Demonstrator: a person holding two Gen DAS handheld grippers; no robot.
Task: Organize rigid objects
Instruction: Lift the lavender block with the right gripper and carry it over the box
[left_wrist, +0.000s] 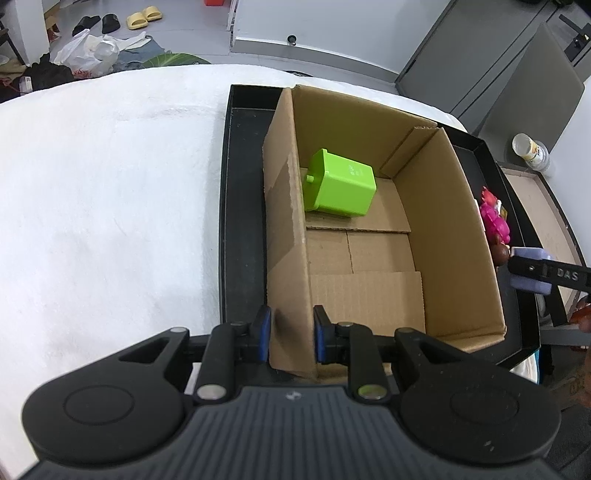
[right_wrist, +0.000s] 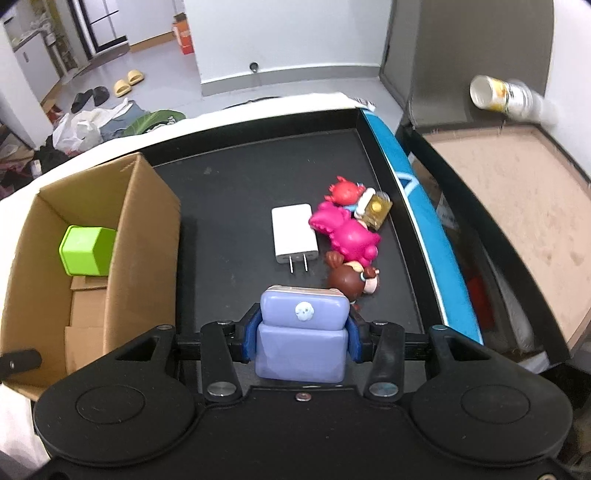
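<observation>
Purple block (right_wrist: 303, 332) sits clamped between the right gripper (right_wrist: 302, 334) jaws, seemingly lifted

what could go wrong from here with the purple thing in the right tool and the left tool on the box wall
1. The purple block sticks up well past the right tool, so it could pivot or slip on the way.
2. The left tool pinches only the cardboard box wall; a tug could tip it.
3. The green block already lies inside, so a drop could land on it.
</observation>
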